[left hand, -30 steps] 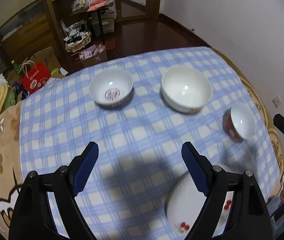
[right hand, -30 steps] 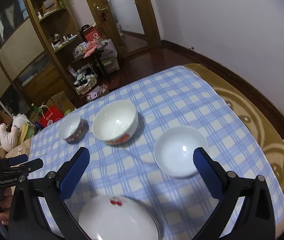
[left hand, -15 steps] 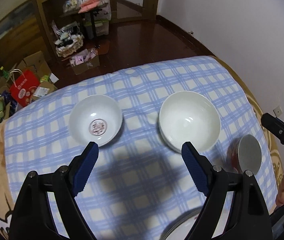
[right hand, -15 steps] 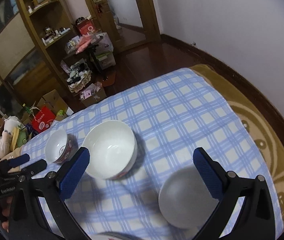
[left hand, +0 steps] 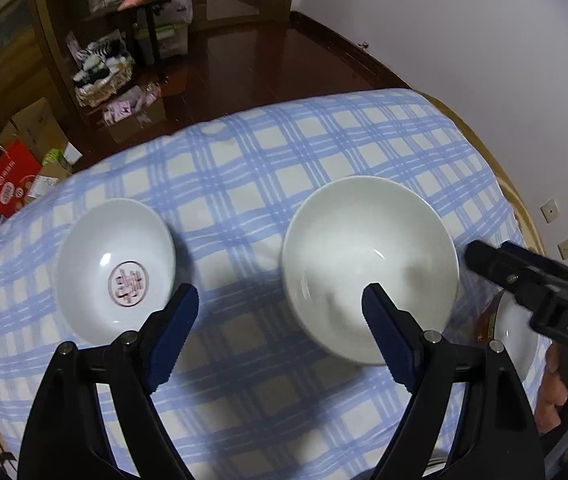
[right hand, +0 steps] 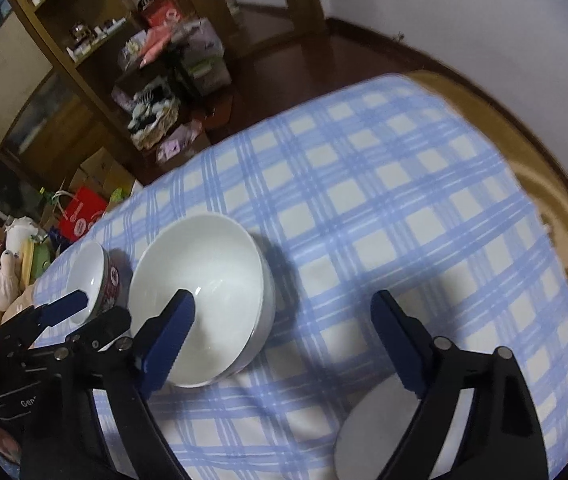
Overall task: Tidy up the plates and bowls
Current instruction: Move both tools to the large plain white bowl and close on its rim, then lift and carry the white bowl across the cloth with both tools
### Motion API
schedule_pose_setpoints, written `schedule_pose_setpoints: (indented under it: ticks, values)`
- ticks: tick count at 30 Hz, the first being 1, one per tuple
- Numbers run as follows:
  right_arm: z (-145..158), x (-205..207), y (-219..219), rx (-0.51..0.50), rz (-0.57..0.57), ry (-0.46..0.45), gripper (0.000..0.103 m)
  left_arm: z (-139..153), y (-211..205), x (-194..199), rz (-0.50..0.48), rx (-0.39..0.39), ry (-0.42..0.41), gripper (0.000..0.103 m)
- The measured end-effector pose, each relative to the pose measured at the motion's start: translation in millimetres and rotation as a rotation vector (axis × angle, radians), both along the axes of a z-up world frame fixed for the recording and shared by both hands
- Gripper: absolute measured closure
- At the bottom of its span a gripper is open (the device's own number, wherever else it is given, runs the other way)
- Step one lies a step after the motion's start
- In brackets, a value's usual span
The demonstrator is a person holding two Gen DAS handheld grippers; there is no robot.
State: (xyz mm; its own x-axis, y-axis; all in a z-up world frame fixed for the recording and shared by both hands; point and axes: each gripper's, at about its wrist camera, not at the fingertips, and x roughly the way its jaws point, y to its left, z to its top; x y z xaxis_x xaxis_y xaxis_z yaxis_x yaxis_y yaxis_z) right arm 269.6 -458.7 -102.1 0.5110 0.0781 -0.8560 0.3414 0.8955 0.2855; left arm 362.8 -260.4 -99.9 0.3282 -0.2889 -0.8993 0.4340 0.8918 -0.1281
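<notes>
Hovering above the blue-and-white checked tablecloth (left hand: 268,184), the left gripper (left hand: 280,300) has its jaws closing on nothing, between a shallow white bowl with a red seal mark (left hand: 116,268) to its left and a large deep white bowl (left hand: 368,264) to its right. The right gripper (right hand: 284,312) (jaws also narrowing, empty) hangs just right of that big bowl. A small red-patterned bowl (right hand: 100,276) sits beside the big bowl, and a white dish (right hand: 372,432) lies near, under the right finger.

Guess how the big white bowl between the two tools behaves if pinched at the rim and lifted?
The big white bowl looks like glazed ceramic, so probably rigid, slippery against pads, and breakable. It is deep with thin walls, so a one-sided rim pinch may let it swing. It sits upright on checked cloth, so pushing may drag the cloth.
</notes>
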Motion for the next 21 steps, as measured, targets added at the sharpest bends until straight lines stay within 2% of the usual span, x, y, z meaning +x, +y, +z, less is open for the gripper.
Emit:
schedule_pose_setpoints:
  ticks: [2,3,5,7,9,10,12,14,15,21]
  values:
    - [-12,7,-1,0.032,0.004,0.033,0.03,-6,-3,2,-0.003,-0.007,0.017,0.042]
    - [-17,10,-1,0.046,0.007,0.045,0.032,-10,-4,4,-0.001,-0.007,0.033,0.046]
    - [-25,15,-1,0.07,0.012,0.066,0.04,-20,-7,8,0.008,0.01,0.069,0.065]
    - [-32,19,1,0.084,0.014,0.089,0.043,-28,-9,10,0.008,0.019,0.097,0.075]
    - [-37,24,3,0.096,0.023,0.136,0.051,-35,-12,10,-0.006,0.032,0.097,0.085]
    - [-39,26,5,0.09,0.024,0.155,0.063,-36,-14,10,-0.011,0.037,0.092,0.09]
    - [-42,29,9,0.075,0.033,0.178,0.068,-37,-18,8,-0.031,0.058,0.066,0.091]
    - [-44,32,11,0.098,0.04,0.179,0.082,-37,-20,6,-0.032,0.063,0.054,0.091]
    - [-45,33,12,0.113,0.038,0.182,0.085,-37,-20,6,-0.029,0.057,0.059,0.091]
    - [-39,29,20,0.073,0.017,0.187,0.088,-30,-14,6,-0.024,0.046,0.083,0.092]
